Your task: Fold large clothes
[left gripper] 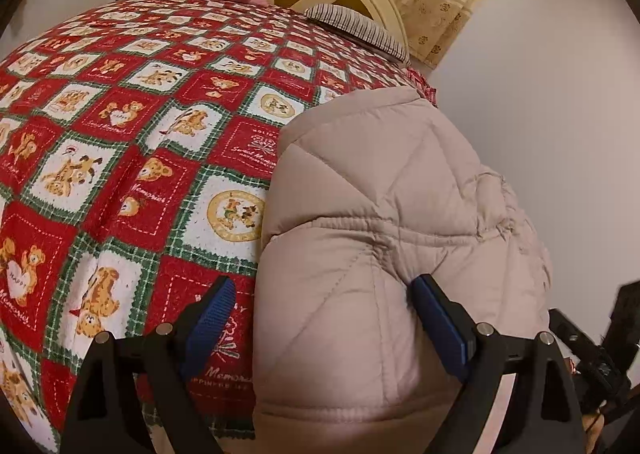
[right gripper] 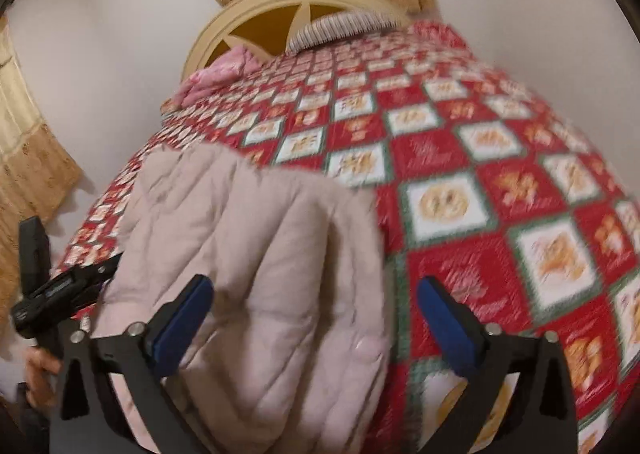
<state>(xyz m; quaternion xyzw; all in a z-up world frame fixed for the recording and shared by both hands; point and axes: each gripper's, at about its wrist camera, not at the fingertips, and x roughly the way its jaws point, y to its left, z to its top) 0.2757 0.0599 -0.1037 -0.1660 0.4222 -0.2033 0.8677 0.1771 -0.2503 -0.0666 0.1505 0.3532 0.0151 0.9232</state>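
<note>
Left wrist view: both claws, left claw (left gripper: pixel 322 320) and right claw (right gripper: pixel 314 320), gape over the puffy beige quilted jacket (left gripper: pixel 384 254); pinch its near edge squarely before folding across the bed.

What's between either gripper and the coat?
Nothing visible. The coat lies on the quilt, filling the gap ahead of the open left gripper and the open right gripper.

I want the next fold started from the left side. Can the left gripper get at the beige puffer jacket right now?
Probably yes: the left gripper is open, the puffer jacket bulges between its fingers, nothing in between.
</note>
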